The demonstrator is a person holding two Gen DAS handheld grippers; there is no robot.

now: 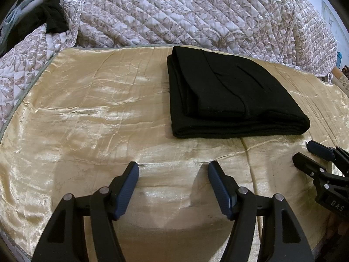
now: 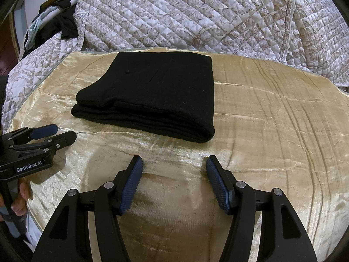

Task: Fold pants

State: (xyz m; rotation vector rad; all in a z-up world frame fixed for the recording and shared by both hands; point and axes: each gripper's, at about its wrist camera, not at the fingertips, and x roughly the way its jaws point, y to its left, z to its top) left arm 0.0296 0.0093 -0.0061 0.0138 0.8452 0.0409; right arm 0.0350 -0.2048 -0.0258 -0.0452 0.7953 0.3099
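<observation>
The left gripper stood wide with nothing between its jaws, and the right gripper likewise, both angled down over the golden satin cover on the bed. Ahead of both, apart from the fingertips, lay the black pants, folded into a compact stack with its long edge running across the view. They sat roughly between the two grippers, neither clearly nearer. The fold looked finished.

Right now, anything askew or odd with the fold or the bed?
Nothing serious. The black pants lie folded in a flat stack on the gold cloth, though the top layer sits slightly short of the layers beneath at the near edge. Both hand-held grippers are open, clear of the pants.
</observation>
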